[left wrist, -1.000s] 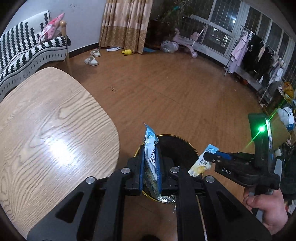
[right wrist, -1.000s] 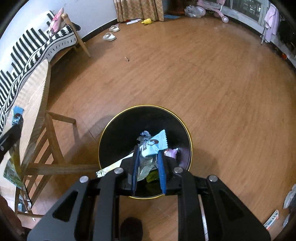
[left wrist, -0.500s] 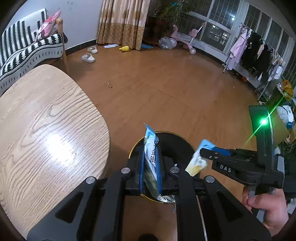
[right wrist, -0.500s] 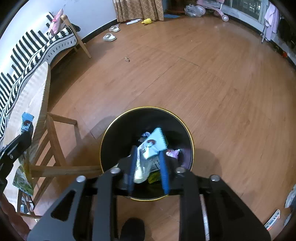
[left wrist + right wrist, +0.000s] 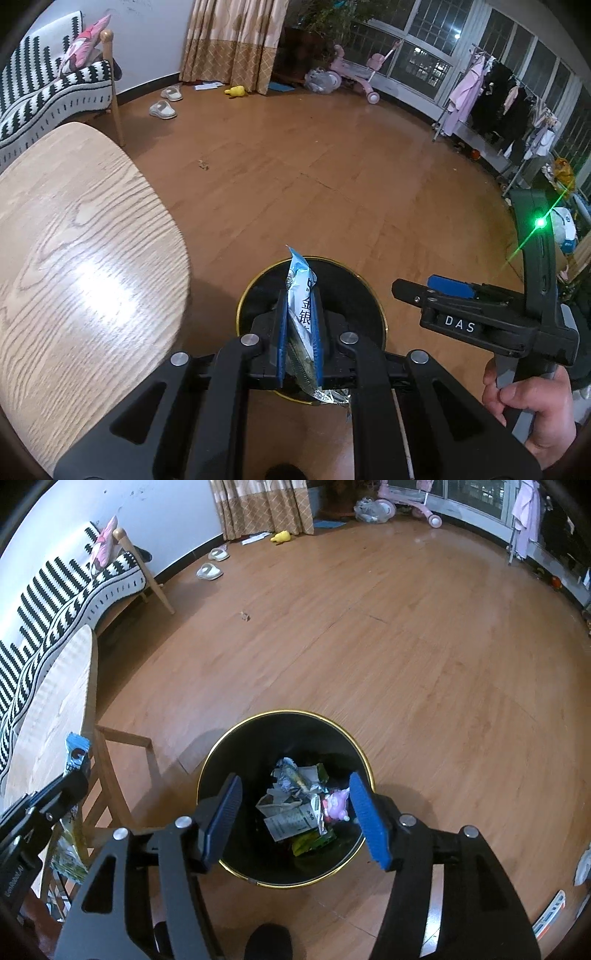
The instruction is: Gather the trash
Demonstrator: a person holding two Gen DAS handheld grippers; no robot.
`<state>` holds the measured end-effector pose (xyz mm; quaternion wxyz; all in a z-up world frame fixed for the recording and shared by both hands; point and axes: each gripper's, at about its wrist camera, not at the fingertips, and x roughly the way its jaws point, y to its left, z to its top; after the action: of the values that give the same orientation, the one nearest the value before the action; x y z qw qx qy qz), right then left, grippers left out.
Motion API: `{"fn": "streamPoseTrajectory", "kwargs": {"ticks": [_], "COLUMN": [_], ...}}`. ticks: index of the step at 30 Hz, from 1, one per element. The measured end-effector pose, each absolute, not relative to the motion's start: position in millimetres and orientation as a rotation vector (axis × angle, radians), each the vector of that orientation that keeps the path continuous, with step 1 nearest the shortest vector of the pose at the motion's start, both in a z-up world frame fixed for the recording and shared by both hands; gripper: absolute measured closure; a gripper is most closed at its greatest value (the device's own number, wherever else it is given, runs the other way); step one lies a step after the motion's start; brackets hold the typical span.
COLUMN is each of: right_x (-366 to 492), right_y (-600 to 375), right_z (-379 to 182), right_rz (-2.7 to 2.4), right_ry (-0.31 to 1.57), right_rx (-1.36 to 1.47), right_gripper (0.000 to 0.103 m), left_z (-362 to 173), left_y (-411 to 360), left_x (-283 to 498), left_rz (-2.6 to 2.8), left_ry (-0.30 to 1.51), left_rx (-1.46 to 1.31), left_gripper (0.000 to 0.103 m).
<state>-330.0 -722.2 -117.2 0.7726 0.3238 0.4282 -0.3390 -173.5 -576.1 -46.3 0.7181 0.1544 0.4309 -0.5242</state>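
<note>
The left gripper (image 5: 300, 332) has its jaws closed tight on a blue-and-white snack wrapper (image 5: 302, 295), which stands upright between the blue pads above the near part of the black trash bin (image 5: 354, 291); the wrapper's silver lower end hangs below the fingers. The right gripper (image 5: 295, 816) is spread wide with nothing between its pads, poised directly over the bin's opening. Inside the bin lie crumpled wrappers (image 5: 295, 805), among them a pink item and a green packet. The bin, gold-rimmed, stands on the wooden floor (image 5: 406, 646) just beside the light wooden table (image 5: 74, 240). A striped sofa (image 5: 55, 602) sits behind the table.
</note>
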Motion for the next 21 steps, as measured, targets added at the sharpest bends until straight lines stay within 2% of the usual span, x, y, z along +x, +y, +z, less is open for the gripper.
{"fn": "streamPoseTrajectory", "kwargs": {"ticks": [2,4,6,8,11,13,15,17,18,20,21], "right_x": [-332.5,-334.6,-336.0,-336.6,-337.0,-336.9,-336.7,-335.2,-334.6,-332.5,-330.9], "right_y": [-723.7,-724.2,-724.9,-724.3,-723.8,-723.9,-724.4,-723.3,-723.2,-721.6,-720.6], "right_z": [-115.7,-114.3,-112.8,-111.7,-110.9,-110.8,-110.9,-110.9,-110.3,-107.4,-104.7], "right_rz": [-0.743,-0.749,-0.755,-0.76,-0.762,-0.763,-0.763,-0.764,-0.767,-0.777,-0.78], "right_ry": [0.918,0.91,0.904,0.899,0.897,0.898,0.899,0.9,0.899,0.893,0.887], "right_rx": [0.705,0.709,0.708,0.708,0.706,0.705,0.703,0.699,0.695,0.687,0.682], "right_gripper": [0.043,0.043,0.043,0.043,0.043,0.043,0.042,0.037,0.035,0.022,0.018], "left_z": [-45.9,-46.8,-49.5,-52.6,-56.1,-55.2,-52.5,-49.3,-46.8,-41.5,-35.5], "left_y": [-577.9,-582.7,-584.7,-586.7,-590.1,-590.5,-588.5,-584.5,-581.5,-573.8,-565.0], "left_x": [-172.3,-171.3,-170.0,-167.6,-163.5,-162.0,-160.2,-157.9,-156.6,-152.8,-148.3], "left_rz": [-1.174,-1.196,-1.203,-1.203,-1.206,-1.202,-1.199,-1.192,-1.186,-1.158,-1.131], "left_ry": [0.949,0.949,0.952,0.961,0.985,0.981,0.971,0.963,0.958,0.945,0.932], "left_rx": [0.33,0.325,0.321,0.311,0.297,0.288,0.275,0.261,0.254,0.248,0.236], "left_gripper": [0.091,0.086,0.074,0.067,0.064,0.057,0.045,0.034,0.024,0.011,0.009]}}
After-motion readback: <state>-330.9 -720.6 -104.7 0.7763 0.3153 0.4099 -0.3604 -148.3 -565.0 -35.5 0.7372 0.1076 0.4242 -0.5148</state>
